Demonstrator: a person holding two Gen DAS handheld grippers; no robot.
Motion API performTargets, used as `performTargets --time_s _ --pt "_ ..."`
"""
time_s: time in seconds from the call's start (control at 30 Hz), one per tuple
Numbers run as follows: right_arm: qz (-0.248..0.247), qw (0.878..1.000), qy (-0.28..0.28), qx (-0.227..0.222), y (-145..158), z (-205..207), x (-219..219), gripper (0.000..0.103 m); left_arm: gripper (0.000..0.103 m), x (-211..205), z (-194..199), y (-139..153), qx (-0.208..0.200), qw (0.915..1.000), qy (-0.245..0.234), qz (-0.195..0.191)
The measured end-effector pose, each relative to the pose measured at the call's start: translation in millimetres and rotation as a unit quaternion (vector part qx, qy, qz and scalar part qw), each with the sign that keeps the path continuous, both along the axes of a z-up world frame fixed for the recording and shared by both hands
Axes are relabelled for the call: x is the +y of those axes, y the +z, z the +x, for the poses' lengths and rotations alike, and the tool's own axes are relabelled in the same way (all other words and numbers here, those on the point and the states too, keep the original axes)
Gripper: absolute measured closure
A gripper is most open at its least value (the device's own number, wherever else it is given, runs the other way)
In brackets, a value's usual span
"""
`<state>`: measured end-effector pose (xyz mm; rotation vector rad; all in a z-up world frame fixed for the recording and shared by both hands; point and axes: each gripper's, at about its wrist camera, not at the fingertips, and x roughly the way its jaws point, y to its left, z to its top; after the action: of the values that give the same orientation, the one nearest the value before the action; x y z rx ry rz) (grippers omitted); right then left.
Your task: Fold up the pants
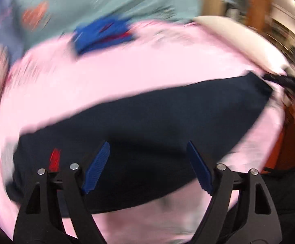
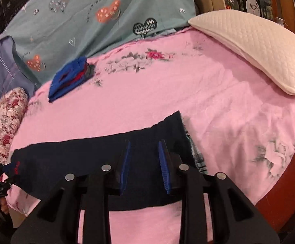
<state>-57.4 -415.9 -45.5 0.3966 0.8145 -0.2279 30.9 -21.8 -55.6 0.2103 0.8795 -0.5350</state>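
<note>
Dark navy pants [image 2: 82, 158] lie as a long band across the pink bed sheet [image 2: 167, 101], with a red mark [image 2: 16, 167] at their left end. My right gripper [image 2: 145, 142] hovers over the pants' right part; its blue pads [image 2: 163, 162] stand apart with nothing pinched between them. In the blurred left wrist view my left gripper [image 1: 148, 143] is wide open above the pants [image 1: 147, 122], holding nothing. The right gripper [image 1: 275, 80] shows at the pants' far right corner. The left gripper [image 2: 5, 172] and a hand sit by the pants' left end.
A folded blue garment [image 2: 70, 79] lies on the sheet farther back. A white quilted pillow [image 2: 259, 46] sits at the right, a floral bolster [image 2: 3, 122] at the left, and a teal heart-print duvet [image 2: 86, 20] behind. The wooden bed edge [image 2: 285, 183] runs along the right.
</note>
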Motion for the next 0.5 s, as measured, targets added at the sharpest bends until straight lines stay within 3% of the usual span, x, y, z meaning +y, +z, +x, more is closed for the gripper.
performTargets --time_s 0.03,0.07,0.13,0.23,0.3,0.4,0.5 --pt "0.011 0.999 -0.02 0.04 -21.1 11.2 -8.1 0.076 0.025 12.5 7.8 -14.1 0.018 0.9995 0.023 0.008" --pt "0.027 0.998 -0.025 0.051 -33.5 14.8 -13.6 0.077 0.025 23.8 12.1 -26.3 0.031 0.9986 0.041 0.012" --pt "0.003 0.999 -0.017 0.038 -31.9 14.1 -11.0 0.077 0.024 39.5 2.8 -29.5 0.016 0.9991 0.039 0.003" --pt "0.011 0.999 -0.018 0.033 -21.6 10.4 -8.8 0.075 0.024 62.4 -12.0 -15.5 0.012 0.9984 0.049 -0.027" --pt "0.022 1.0 0.005 0.005 -6.9 7.4 1.5 0.075 0.024 82.4 -19.0 1.4 -0.009 0.9968 0.066 -0.045" --pt "0.037 0.997 0.063 -0.029 10.2 14.8 34.2 0.071 0.019 123.6 -15.0 15.2 -0.036 0.9912 0.12 -0.041" --pt "0.044 0.992 0.116 -0.028 8.5 30.2 71.1 0.068 0.02 158.4 4.6 -0.5 0.0 0.9823 0.18 -0.053"
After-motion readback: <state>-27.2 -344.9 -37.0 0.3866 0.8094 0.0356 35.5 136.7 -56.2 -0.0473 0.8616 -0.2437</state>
